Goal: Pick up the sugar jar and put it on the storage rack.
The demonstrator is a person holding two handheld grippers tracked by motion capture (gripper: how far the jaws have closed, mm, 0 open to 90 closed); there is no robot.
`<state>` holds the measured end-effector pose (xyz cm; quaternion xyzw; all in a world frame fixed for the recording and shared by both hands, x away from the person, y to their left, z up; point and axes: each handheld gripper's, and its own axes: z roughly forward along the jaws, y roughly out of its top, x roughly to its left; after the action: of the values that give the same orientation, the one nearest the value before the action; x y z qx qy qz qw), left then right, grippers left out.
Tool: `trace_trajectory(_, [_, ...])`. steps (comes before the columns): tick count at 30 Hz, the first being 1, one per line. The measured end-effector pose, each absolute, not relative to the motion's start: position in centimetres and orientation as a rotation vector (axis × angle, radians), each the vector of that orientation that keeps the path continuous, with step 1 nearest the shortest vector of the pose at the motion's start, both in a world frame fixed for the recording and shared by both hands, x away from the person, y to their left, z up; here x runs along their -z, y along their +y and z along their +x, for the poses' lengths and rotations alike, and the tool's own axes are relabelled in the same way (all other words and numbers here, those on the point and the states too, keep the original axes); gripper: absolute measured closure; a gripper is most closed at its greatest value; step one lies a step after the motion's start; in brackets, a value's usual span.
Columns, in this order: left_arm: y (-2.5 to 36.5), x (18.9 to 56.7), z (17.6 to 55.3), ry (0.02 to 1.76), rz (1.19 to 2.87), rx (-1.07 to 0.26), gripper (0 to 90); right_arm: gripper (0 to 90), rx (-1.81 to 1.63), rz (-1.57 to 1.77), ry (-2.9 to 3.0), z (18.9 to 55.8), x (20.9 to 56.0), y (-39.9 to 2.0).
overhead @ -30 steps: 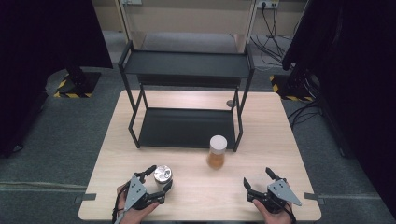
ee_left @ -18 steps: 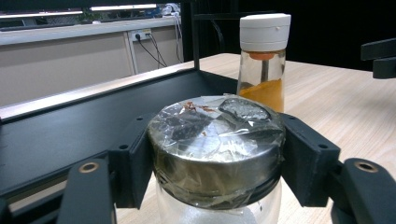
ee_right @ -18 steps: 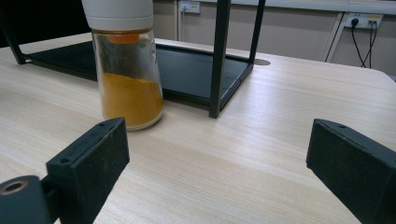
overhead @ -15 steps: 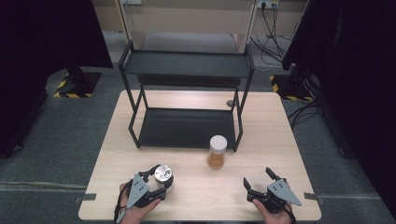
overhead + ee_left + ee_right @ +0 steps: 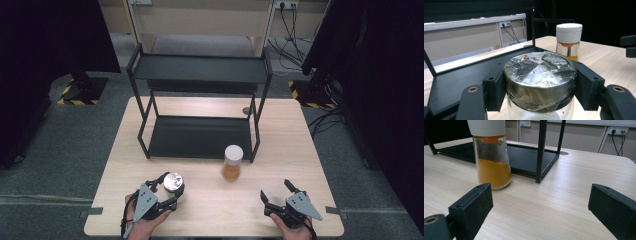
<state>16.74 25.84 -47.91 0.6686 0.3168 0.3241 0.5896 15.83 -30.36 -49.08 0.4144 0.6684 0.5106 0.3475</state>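
Note:
A glass jar with a crinkled silver foil-covered lid [image 5: 173,182] stands at the front left of the wooden table [image 5: 215,212]. My left gripper [image 5: 173,188] is shut on it, the black pads pressing both sides of the jar's lid [image 5: 540,75]. A spice jar of orange powder with a white cap [image 5: 232,162] stands upright near the table's middle, just in front of the rack. My right gripper [image 5: 275,189] rests at the front right, open, with nothing between its jaws. From the right gripper [image 5: 544,207], the spice jar [image 5: 491,157] is ahead and to the left.
A black two-level metal rack [image 5: 200,75] takes up the back half of the table, and its lower shelf [image 5: 200,136] is bare. One rack leg [image 5: 539,152] stands just right of the spice jar. Bare wood lies between the two grippers.
The left gripper's jaws have closed onto the silver-lidded jar, which stood between them a second ago. The right gripper and the spice jar have not moved.

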Motion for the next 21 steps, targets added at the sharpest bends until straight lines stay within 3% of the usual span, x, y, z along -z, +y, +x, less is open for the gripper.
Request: trace_trajectory(21, [25.1,44.6,17.2,0.771,1.461,-0.828,34.6,5.9,-1.321,1.073,1.732,15.8,49.1,-30.3])
